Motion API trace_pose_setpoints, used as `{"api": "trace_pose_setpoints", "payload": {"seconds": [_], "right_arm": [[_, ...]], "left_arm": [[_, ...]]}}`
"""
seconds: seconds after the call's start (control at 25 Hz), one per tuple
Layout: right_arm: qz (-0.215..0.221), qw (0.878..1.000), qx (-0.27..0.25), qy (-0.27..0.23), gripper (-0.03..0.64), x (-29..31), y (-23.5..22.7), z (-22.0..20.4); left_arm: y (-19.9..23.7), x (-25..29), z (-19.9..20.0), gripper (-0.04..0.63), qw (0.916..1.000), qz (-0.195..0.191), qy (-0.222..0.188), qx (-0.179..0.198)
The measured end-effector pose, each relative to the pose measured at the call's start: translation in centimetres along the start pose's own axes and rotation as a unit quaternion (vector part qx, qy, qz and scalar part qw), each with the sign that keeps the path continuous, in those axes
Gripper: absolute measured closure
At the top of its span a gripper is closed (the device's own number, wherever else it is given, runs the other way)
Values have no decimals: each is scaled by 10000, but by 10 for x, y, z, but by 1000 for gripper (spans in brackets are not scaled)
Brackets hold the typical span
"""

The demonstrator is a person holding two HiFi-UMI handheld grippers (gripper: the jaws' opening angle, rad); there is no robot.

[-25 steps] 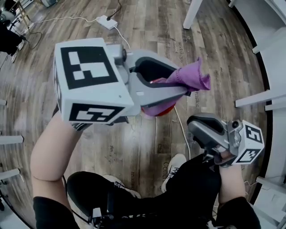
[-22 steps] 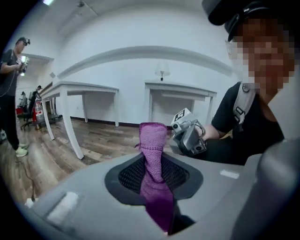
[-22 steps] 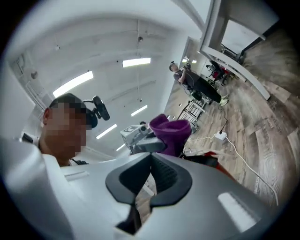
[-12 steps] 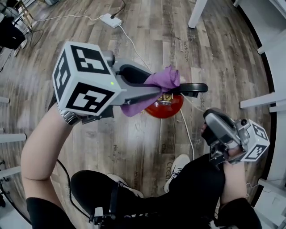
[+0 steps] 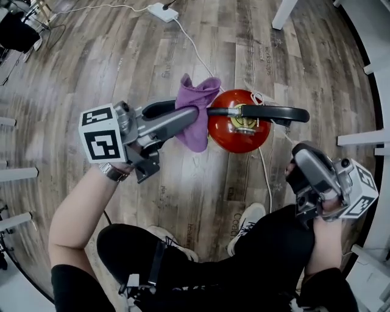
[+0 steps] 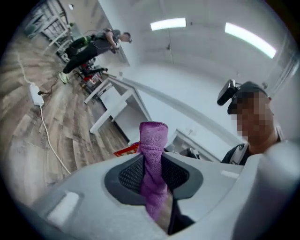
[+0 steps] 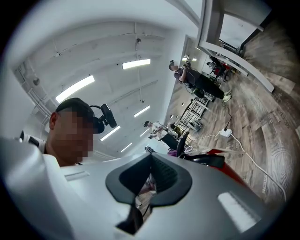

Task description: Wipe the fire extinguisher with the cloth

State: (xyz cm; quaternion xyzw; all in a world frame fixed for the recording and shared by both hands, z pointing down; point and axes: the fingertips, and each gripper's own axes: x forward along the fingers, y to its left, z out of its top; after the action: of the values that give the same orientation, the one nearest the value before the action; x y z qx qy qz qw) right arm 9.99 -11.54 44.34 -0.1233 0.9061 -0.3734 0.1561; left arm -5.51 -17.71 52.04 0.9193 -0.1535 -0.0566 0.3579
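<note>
A red fire extinguisher (image 5: 234, 131) with a black handle (image 5: 274, 113) stands on the wood floor, seen from above in the head view. My left gripper (image 5: 190, 117) is shut on a purple cloth (image 5: 196, 103), which hangs against the extinguisher's left side. In the left gripper view the cloth (image 6: 153, 159) stands up between the jaws, with a strip of the red extinguisher (image 6: 125, 150) behind it. My right gripper (image 5: 298, 156) is shut on nothing, just right of and below the extinguisher. Its own view shows the extinguisher (image 7: 227, 158) past the jaws.
A white power strip (image 5: 161, 11) with a cable (image 5: 194, 46) lies on the floor beyond the extinguisher. White table legs (image 5: 283, 13) and white furniture (image 5: 365, 137) line the right side. The person's dark legs and a shoe (image 5: 247, 220) are below. Other people stand far off.
My left gripper has dropped and rolled, carrying the cloth from above the extinguisher down to its left side. The right gripper has hardly moved.
</note>
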Motion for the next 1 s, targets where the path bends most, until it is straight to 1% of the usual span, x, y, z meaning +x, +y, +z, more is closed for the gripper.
{"api": "trace_pose_setpoints", "payload": {"seconds": [0.04,0.08,0.12,0.16,0.24,0.28,0.32,0.44,0.56,0.64,0.68,0.76,0.8,0.84,0.92,1.0], "right_arm": [[19,10000,2,2,615,1,1,0],[40,10000,8,7,615,3,2,-1],[67,10000,12,15,615,4,3,-2],[98,9999,11,23,615,5,5,-2],[178,9998,15,25,615,7,8,-2],[226,9997,36,17,615,8,10,-2],[271,9996,77,4,615,10,12,-2],[354,9992,198,-40,615,15,14,-3],[437,9987,264,-85,615,15,12,-2],[424,9987,284,-91,615,13,11,-2],[397,9988,274,-91,615,12,11,-2],[322,9991,256,-122,615,7,9,1],[282,9991,262,-157,615,4,8,2],[246,9991,281,-200,615,2,7,4],[209,9989,324,-268,615,-1,7,6],[205,9989,326,-281,615,-2,8,7]], "left_arm": [[4,-4,-1,503,9987,-62,-497,-113],[9,-10,-3,502,9950,-63,-971,-211],[15,-15,-8,500,9895,-7,-1403,-343],[23,-21,-15,497,9824,80,-1779,-558],[40,-28,-35,497,9648,251,-2319,-1216],[49,-29,-47,497,9562,339,-2459,-1549],[59,-29,-61,497,9497,474,-2503,-1819],[90,-22,-112,502,9381,1012,-2318,-2365],[123,-14,-163,503,9304,1520,-2047,-2634],[147,-15,-190,502,9289,1875,-1873,-2588],[159,-16,-203,502,9308,2020,-1741,-2501],[181,-19,-234,505,9351,2375,-1264,-2308],[191,-21,-250,506,9340,2547,-1052,-2274],[200,-23,-262,505,9320,2646,-964,-2283],[211,-26,-272,503,9291,2671,-1029,-2342],[217,-28,-278,503,9288,2695,-966,-2354]]}}
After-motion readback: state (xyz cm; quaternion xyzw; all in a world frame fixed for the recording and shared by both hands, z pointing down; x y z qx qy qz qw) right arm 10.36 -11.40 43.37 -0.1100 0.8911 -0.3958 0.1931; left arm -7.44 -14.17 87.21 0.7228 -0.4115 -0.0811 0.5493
